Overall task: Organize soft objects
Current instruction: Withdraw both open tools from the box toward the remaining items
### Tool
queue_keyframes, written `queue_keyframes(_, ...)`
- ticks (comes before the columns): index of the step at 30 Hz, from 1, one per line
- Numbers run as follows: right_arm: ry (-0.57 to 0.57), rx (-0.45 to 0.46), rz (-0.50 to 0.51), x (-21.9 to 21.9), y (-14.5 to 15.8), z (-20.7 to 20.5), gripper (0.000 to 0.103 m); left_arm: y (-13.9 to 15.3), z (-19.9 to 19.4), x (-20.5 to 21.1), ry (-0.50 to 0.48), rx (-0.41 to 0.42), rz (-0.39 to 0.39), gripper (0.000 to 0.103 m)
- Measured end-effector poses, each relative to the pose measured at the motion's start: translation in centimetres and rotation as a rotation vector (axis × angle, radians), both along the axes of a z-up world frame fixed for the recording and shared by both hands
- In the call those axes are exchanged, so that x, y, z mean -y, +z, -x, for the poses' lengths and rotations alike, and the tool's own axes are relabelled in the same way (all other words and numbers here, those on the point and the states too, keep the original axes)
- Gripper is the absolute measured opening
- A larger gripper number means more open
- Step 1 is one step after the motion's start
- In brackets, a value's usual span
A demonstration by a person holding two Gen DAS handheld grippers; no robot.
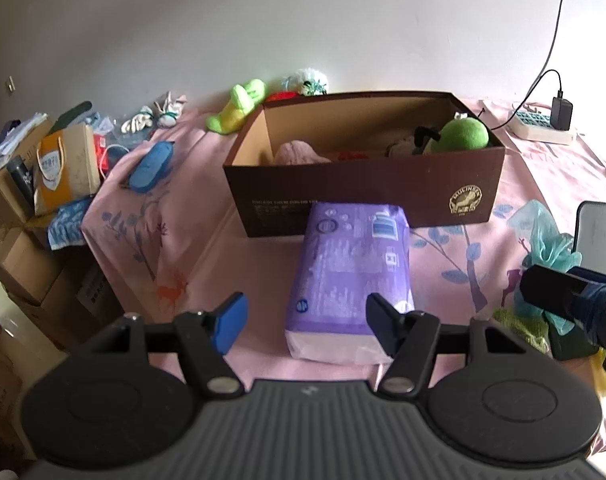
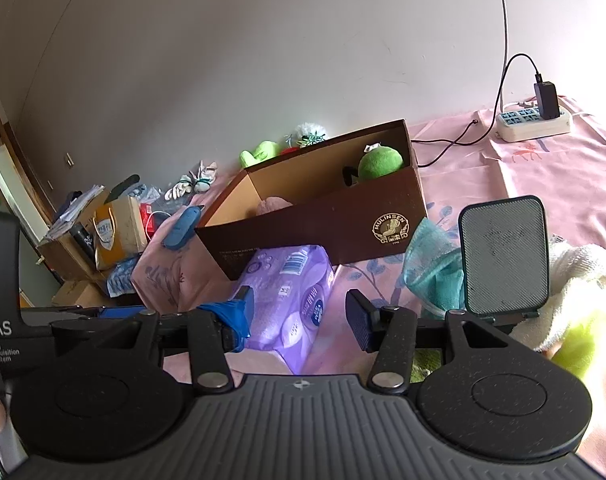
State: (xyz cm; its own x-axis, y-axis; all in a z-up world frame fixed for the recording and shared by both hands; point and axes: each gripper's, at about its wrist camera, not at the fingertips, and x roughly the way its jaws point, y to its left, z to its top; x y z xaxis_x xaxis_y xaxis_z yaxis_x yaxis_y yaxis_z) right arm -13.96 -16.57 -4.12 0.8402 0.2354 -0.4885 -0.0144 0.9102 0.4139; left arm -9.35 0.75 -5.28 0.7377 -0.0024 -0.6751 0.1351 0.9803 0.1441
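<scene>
Soft purple tissue pack (image 1: 353, 276), printed, white-ended

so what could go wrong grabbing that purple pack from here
1. The left gripper is open but offset: its right finger sits over the purple tissue pack, so closing might only pinch a corner.
2. The pack butts against the brown shoe box; lifting could drag it.
3. The right gripper is close alongside and could collide.
</scene>
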Motion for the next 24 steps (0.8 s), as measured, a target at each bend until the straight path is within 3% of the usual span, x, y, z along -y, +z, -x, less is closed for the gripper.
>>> queue_keyframes(15,0.011,-0.037,-0.013,0.9,-1.8,0.8,0.037,-2.0,0.0,0.9,-0.026,-0.052,-0.001,0.066)
queue_keyframes(24,0.034,-0.043,0.048,1.7,-3.1,2.3,0.038,-3.8,1.2,1.2,-0.133,-0.082,0.06,0.066)
